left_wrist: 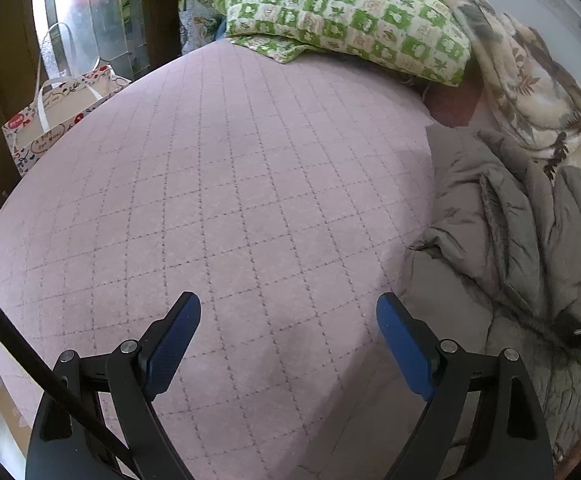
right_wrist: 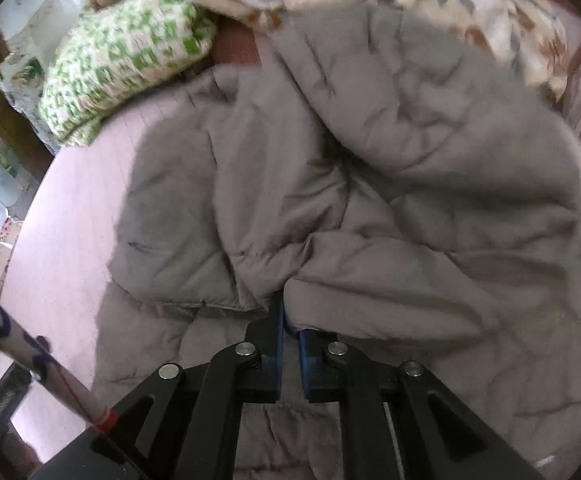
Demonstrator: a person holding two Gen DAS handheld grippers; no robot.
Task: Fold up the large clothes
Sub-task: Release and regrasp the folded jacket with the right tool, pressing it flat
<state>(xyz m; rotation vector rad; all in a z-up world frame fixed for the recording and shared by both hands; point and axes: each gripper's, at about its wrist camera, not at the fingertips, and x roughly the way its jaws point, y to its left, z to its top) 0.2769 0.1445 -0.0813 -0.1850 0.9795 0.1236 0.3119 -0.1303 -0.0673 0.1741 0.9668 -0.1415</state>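
Observation:
A large grey quilted padded coat (right_wrist: 370, 184) lies crumpled over the right part of a pink quilted bed. My right gripper (right_wrist: 288, 312) is shut on a folded edge of this coat, the cloth bunched over its blue fingertips. In the left wrist view the same grey coat (left_wrist: 502, 248) sits at the right edge of the bed. My left gripper (left_wrist: 288, 312) hangs open over the bare pink bed cover (left_wrist: 230, 184), its blue pads wide apart with nothing between them, left of the coat.
A green-and-white checked pillow (left_wrist: 346, 12) lies at the head of the bed, with a floral blanket (left_wrist: 526, 80) bunched along the right. A patterned paper bag (left_wrist: 46, 120) stands off the bed's left edge. A cable (left_wrist: 42, 376) crosses the lower left.

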